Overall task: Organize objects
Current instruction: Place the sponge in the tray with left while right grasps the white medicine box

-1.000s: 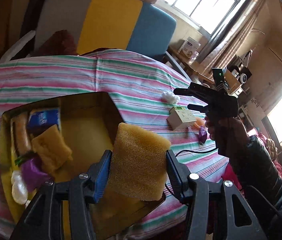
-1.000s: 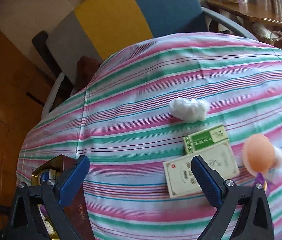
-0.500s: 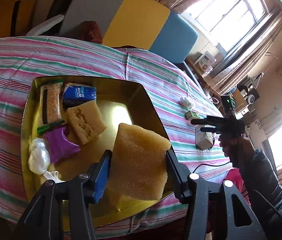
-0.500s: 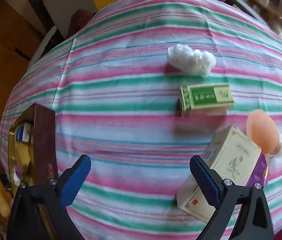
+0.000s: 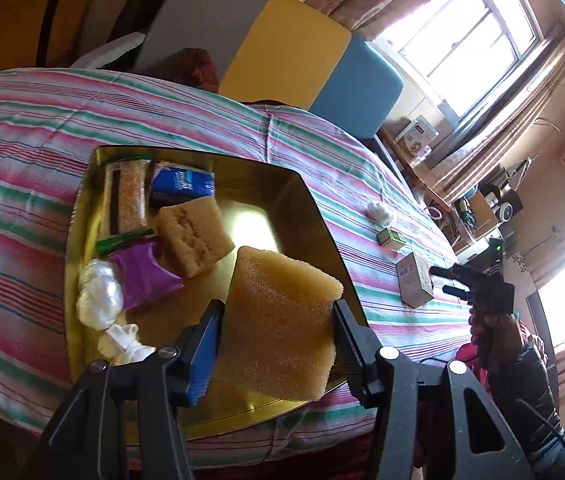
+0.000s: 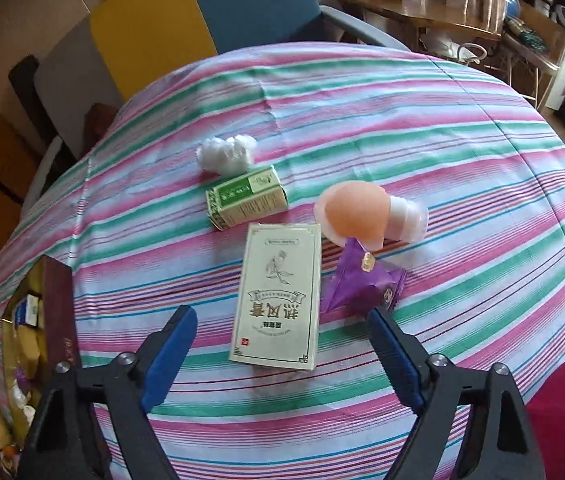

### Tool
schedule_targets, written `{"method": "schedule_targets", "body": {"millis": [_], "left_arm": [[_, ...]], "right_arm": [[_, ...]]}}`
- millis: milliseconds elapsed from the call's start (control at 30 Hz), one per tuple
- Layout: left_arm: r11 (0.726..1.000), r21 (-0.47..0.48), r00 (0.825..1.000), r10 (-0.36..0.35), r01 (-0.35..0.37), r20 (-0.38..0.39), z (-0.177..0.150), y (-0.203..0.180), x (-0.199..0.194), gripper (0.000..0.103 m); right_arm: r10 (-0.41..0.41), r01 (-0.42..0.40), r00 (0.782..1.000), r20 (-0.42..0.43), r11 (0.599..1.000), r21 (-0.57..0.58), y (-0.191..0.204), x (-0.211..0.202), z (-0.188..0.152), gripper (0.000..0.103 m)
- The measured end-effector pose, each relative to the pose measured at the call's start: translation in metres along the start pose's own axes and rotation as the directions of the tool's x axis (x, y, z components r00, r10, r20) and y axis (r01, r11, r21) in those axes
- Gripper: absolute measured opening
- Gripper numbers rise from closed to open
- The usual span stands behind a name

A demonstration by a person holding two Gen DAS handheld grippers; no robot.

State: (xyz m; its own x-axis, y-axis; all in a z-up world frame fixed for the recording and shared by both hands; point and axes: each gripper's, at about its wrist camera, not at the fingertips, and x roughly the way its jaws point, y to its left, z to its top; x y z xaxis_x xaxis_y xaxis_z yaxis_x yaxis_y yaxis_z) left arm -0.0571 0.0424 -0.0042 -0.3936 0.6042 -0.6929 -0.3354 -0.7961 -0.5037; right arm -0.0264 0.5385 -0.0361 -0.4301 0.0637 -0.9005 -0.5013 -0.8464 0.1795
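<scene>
The left tongs (image 5: 276,330) pinch a yellow sponge (image 5: 280,322) between both pads, held above the near edge of the gold tray (image 5: 314,216); beyond the tongs, inside the tray, lie a second sponge (image 5: 192,234), a purple packet (image 5: 142,274) and a blue pack (image 5: 182,184); the right tongs (image 6: 282,354) stand spread, their jaws having just been closing, with the near end of a pale box (image 6: 278,294) between them, untouched, on the striped tabletop (image 6: 462,168); a green box (image 6: 246,196) lies beyond it.
</scene>
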Motion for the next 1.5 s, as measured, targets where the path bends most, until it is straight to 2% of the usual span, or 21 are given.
{"method": "schedule_targets", "body": {"millis": [67,200,233,300,333,467,600,767,867,1000,1100,1167,1400,1500], "left_arm": [[1.000,-0.014,1.000,0.018,-0.017,0.017,-0.002,0.007,-0.009,0.054],[0.996,-0.044,0.996,0.077,-0.075,0.046,-0.006,0.025,-0.026,0.054],[0.995,-0.053,0.994,0.092,-0.089,0.052,-0.008,0.030,-0.031,0.054],[0.989,-0.084,0.989,0.130,-0.125,0.066,-0.012,0.042,-0.039,0.054],[0.985,-0.101,0.987,0.145,-0.138,0.070,-0.014,0.048,-0.043,0.054],[0.975,-0.141,0.982,0.179,-0.169,0.056,-0.023,0.063,-0.045,0.054],[0.985,-0.098,0.989,0.144,-0.142,0.021,-0.023,0.048,-0.030,0.054],[0.993,-0.006,0.993,0.114,-0.115,-0.038,-0.012,0.020,0.009,0.054],[0.989,0.023,0.984,0.149,-0.148,-0.097,-0.011,0.016,0.036,0.054],[0.968,0.054,0.954,0.253,-0.247,-0.162,-0.015,0.023,0.059,0.054],[0.937,0.096,0.923,0.349,-0.337,-0.164,-0.018,0.029,0.064,0.054],[0.925,0.091,0.909,0.379,-0.369,-0.171,-0.018,0.037,0.064,0.055],[0.926,0.089,0.908,0.378,-0.368,-0.179,-0.028,0.043,0.061,0.058],[0.928,0.087,0.913,0.373,-0.363,-0.164,-0.029,0.042,0.053,0.066]], "right_arm": [[-0.037,0.036,0.999,-0.013,0.999,-0.012,0.004,0.018,-0.003,0.077],[-0.051,0.051,0.999,-0.010,0.999,-0.019,0.007,0.040,-0.004,0.054],[-0.064,0.065,0.998,0.008,0.997,-0.042,0.010,0.040,-0.004,0.053],[-0.091,0.094,0.995,0.030,0.992,-0.082,0.014,0.039,-0.005,0.053],[-0.101,0.104,0.994,0.035,0.992,-0.068,0.015,0.039,-0.005,0.053],[-0.093,0.098,0.994,0.054,0.991,-0.093,0.018,0.037,-0.007,0.052],[-0.068,0.078,0.994,0.091,0.990,-0.118,0.024,0.030,-0.007,0.052],[-0.037,0.051,0.993,0.113,0.991,-0.126,0.030,0.026,-0.007,0.052],[-0.015,0.032,0.991,0.130,0.992,-0.126,0.031,0.022,-0.007,0.052],[0.011,0.009,0.988,0.156,0.992,-0.124,0.031,0.016,-0.008,0.052],[0.035,-0.010,0.983,0.179,0.990,-0.142,0.035,0.011,-0.008,0.052],[0.048,-0.018,0.980,0.192,0.988,-0.155,0.037,0.007,-0.009,0.052],[0.059,-0.022,0.979,0.193,0.982,-0.190,0.045,0.007,-0.013,0.052],[0.057,-0.021,0.979,0.194,0.983,-0.184,0.045,0.004,-0.014,0.052]]}}
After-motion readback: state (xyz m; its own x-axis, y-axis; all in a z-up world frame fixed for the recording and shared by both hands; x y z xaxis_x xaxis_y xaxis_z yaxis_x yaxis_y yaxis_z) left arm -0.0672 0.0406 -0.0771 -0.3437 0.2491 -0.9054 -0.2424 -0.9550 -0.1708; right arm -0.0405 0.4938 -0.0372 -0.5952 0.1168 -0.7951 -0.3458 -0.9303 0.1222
